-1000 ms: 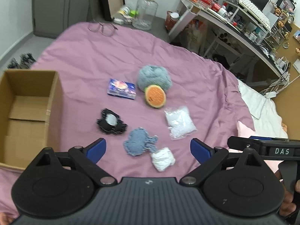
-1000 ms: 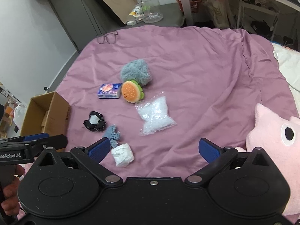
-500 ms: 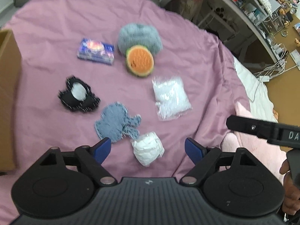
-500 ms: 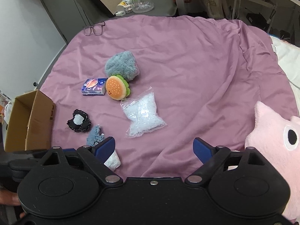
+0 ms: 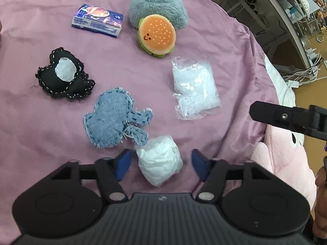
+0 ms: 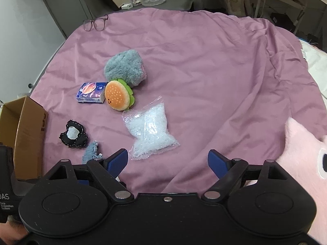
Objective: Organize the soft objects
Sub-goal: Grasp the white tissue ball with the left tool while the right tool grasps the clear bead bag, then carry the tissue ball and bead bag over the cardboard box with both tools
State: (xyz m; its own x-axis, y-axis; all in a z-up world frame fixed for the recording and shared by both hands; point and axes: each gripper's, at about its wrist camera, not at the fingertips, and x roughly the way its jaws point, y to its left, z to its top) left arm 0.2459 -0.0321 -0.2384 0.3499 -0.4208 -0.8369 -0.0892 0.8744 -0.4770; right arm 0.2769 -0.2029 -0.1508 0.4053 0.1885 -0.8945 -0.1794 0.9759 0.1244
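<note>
Left claw [image 5: 159, 162] wide open around the white wad [image 5: 159, 164], right claw [image 6: 167, 160] open too, could easily snag the denim patch [image 5: 115, 117] touching its far-left edge.

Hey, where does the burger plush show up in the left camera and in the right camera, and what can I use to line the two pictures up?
Left wrist view: the burger plush lies upper centre, just right of the blue box, against the grey plush.
Right wrist view: the burger plush lies left of centre, touching the blue box.
Shared landmark: the clear bag, nearer the camera and to the burger's right in both.
</note>
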